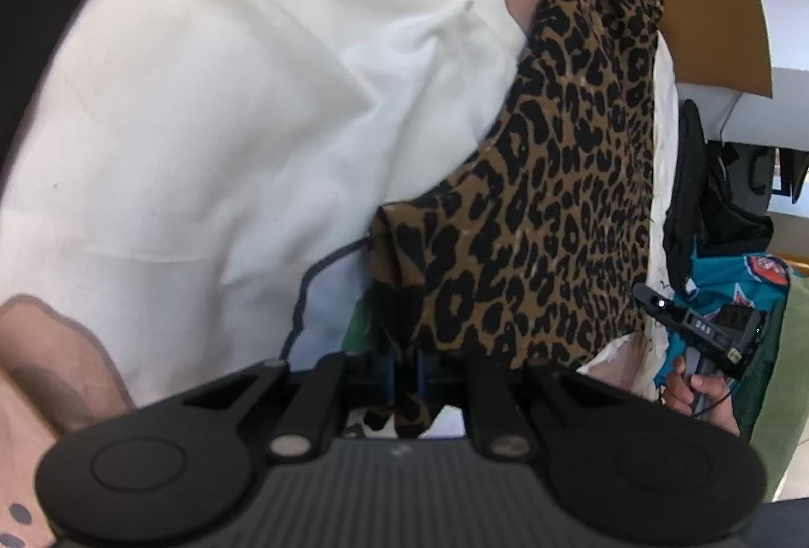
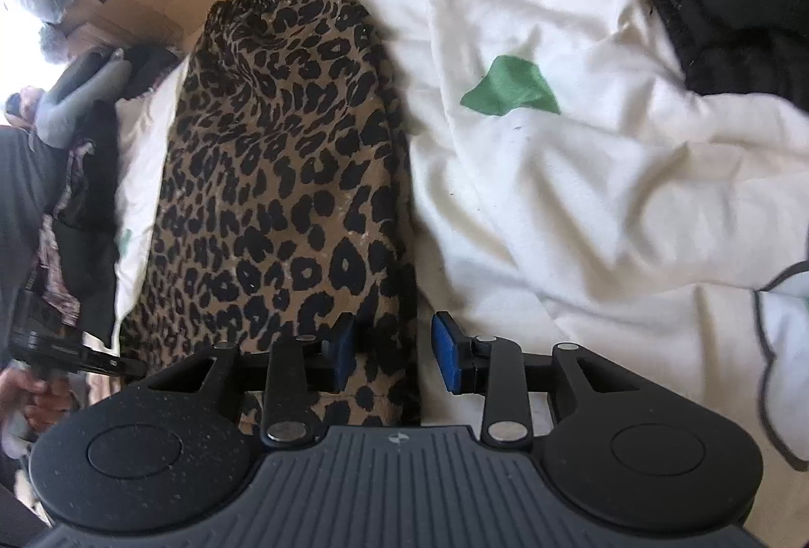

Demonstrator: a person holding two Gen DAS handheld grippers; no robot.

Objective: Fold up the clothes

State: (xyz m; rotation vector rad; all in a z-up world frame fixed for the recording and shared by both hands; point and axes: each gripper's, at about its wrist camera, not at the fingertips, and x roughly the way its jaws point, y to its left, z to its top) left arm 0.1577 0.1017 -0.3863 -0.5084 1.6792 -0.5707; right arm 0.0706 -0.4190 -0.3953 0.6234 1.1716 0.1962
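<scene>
White bedsheet (image 1: 212, 103) with green and pink patches fills the left of the left wrist view and carries the leopard-print garment (image 1: 566, 194), which runs from the upper right down into the left gripper (image 1: 407, 376). Its blue pads are pressed together on a bunched corner of that garment. Further right sit a brown cardboard box (image 1: 708, 7) and a teal printed cloth (image 1: 728, 290).

In the right wrist view, dark clothes (image 2: 81, 204) lie at the left, then the leopard-print garment (image 2: 283, 174) lies lengthwise on the bedsheet (image 2: 581, 194). The right gripper (image 2: 399, 353) has its fingers spread, the left pad (image 2: 344, 348) resting on the garment's near edge, the right pad over bare sheet.
</scene>
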